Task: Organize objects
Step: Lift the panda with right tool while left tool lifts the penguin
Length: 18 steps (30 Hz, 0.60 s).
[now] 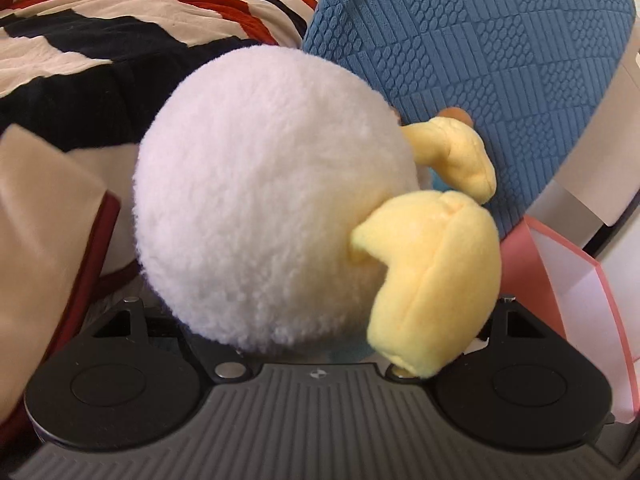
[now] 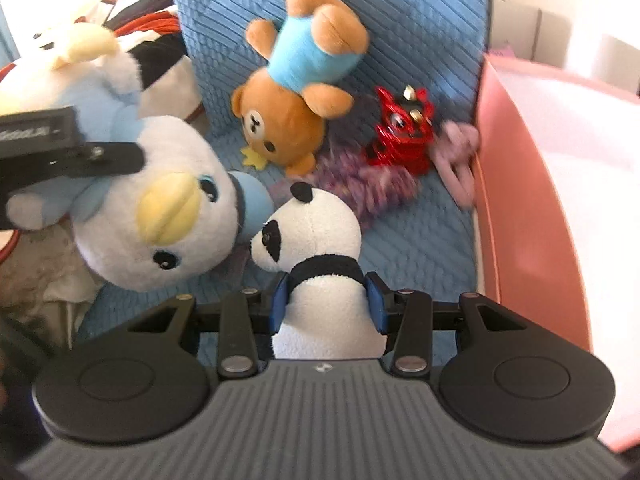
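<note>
My left gripper [image 1: 320, 344] is shut on a white duck plush [image 1: 272, 200] with yellow feet [image 1: 436, 280]; its round body fills the left wrist view and hides the fingers. The same duck [image 2: 160, 216], head down with a yellow beak, hangs at the left of the right wrist view, with the left gripper's arm [image 2: 68, 156] across it. My right gripper [image 2: 328, 300] is shut on a small panda plush [image 2: 320, 248] at its neck, over the blue textured chair seat [image 2: 420, 232]. A brown bear in a blue shirt [image 2: 296, 92] lies upside down against the chair back.
A red toy figure [image 2: 400, 136], a purple fuzzy item [image 2: 360, 184] and a pink item [image 2: 456, 160] lie at the back of the seat. A pink box [image 2: 532, 200] stands at the right. A red, white and black striped blanket [image 1: 120, 20] lies at the left.
</note>
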Tool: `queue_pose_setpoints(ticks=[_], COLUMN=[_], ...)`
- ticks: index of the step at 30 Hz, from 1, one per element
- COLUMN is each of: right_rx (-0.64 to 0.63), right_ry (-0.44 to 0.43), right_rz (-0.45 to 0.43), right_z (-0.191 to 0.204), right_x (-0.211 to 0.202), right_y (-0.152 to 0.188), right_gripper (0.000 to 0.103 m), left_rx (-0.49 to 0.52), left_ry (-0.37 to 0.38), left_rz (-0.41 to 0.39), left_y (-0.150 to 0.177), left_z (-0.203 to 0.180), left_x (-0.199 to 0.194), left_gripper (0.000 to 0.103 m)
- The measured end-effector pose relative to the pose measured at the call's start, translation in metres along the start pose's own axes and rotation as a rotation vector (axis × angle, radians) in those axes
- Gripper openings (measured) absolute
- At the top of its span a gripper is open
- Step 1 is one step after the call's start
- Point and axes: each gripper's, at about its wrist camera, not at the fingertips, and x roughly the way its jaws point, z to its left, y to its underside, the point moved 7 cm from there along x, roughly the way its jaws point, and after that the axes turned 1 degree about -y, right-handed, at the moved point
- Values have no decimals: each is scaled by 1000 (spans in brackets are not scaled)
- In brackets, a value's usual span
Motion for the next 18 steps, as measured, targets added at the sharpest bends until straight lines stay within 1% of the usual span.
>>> queue_pose_setpoints(ticks=[3,7,10,14,16,18], right_rx=[25,37,35,46,45,36], right_ry=[4,8,18,13,18,22], right_rz=[24,64,89,105,99,91], right_z=[-4,-8,-9,-10,-10,-8], right_x=[-3,7,15,20,22,23], right_y=[8,12,15,16,16,16], right_gripper=[44,45,45,45,45,45], left_rx=[0,-17,-69,-111,-140,-185], left_ry=[0,14,25,31,33,18], left_rz=[22,30,29,23,21,17], left_y=[0,7,6,2,-2,-7], left_z=[-3,2,14,25,31,39], left_x=[-5,-5,6,19,27,36], left_gripper=[79,79,80,84,87,89])
